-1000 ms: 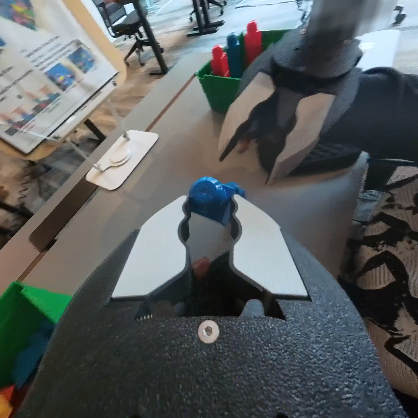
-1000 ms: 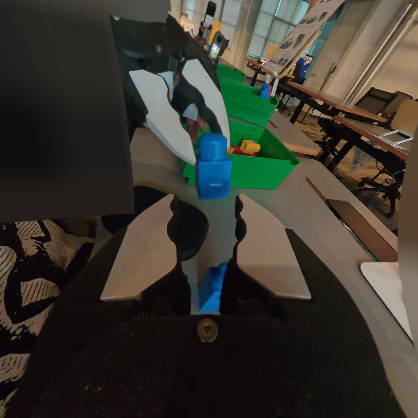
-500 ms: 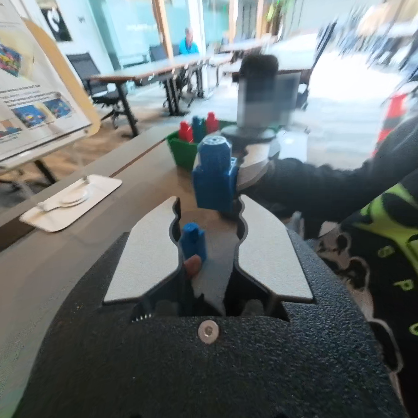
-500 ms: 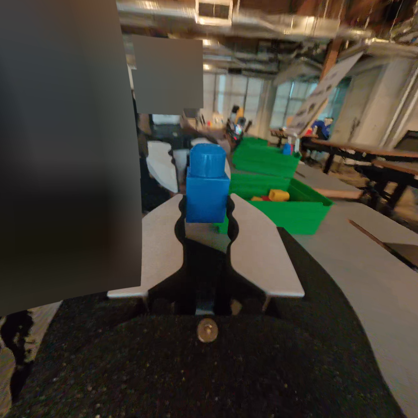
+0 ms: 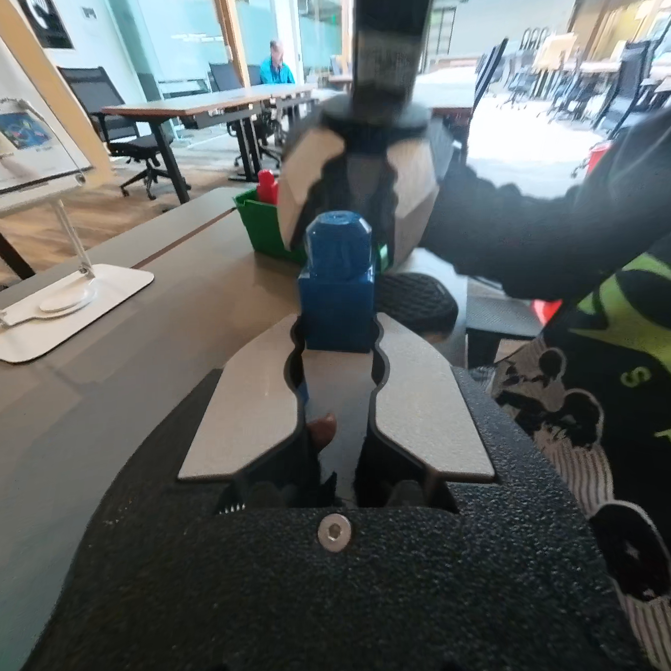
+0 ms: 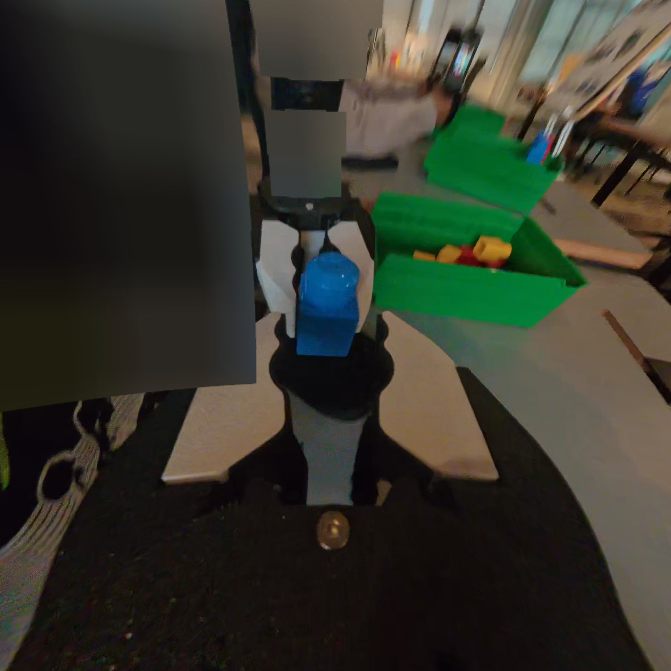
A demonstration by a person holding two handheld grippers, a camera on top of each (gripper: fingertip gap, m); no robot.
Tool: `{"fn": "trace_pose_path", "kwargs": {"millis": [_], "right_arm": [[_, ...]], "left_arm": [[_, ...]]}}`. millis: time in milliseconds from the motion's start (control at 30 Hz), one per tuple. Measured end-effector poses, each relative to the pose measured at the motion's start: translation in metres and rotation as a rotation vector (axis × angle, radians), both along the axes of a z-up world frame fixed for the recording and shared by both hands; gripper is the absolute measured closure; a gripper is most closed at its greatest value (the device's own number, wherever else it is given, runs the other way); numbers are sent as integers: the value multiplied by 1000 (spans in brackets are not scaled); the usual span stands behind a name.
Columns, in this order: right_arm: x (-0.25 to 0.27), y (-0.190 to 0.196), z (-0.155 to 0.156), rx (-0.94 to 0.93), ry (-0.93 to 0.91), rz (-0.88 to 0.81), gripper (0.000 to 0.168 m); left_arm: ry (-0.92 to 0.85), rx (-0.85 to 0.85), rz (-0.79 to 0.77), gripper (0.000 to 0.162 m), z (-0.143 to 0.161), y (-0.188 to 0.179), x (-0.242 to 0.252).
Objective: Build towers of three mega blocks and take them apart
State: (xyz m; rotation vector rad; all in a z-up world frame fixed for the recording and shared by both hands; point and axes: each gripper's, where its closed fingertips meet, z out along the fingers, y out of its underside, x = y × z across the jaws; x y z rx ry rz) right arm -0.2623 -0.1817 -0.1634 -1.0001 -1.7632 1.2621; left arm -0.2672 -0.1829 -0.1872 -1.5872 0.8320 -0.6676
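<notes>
I see one blue block upright, its single stud on top, held above the table at the tips of my left gripper, whose jaws pinch its lower body from both sides. In the right wrist view the same block sits just past the tips of my right gripper; those jaws stand spread wider than the block, and I cannot tell whether either tip touches it. The two grippers face each other with the block between them, and in the left view the right gripper is blurred behind the block. Farther out I count two green bins in the right view: a near bin holding several yellow blocks and at least one red block, too jumbled to count exactly, and a far bin behind it with one blue piece at its edge. The left view shows one green bin with one red block standing in it. One white stand base lies on the table to the left, carrying a clear display board. One dark sleeve reaches in from the right. In the background I see one seated person at a long desk.
</notes>
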Motion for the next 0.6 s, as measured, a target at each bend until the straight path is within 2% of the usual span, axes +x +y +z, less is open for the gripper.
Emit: {"fn": "trace_pose_path", "kwargs": {"millis": [133,233,300,333,467,533,600], "right_arm": [[3,3,0,237,-314,30,121],[3,-2,-9,337,-515,72,121],[0,-3,-16,388,-593,73,124],[-1,-2,-20,413,-621,66,135],[-3,7,-22,468,-681,42,136],[-2,21,-23,483,-711,3,136],[0,39,-28,495,-753,-56,136]], "left_arm": [[107,2,11,128,-14,4,2],[135,12,8,128,-16,7,6],[136,15,0,128,-16,8,9],[138,18,-10,128,-16,8,10],[128,40,-4,126,-18,14,7],[114,23,-17,109,-24,17,3],[125,-25,-16,100,-37,25,-4]]}}
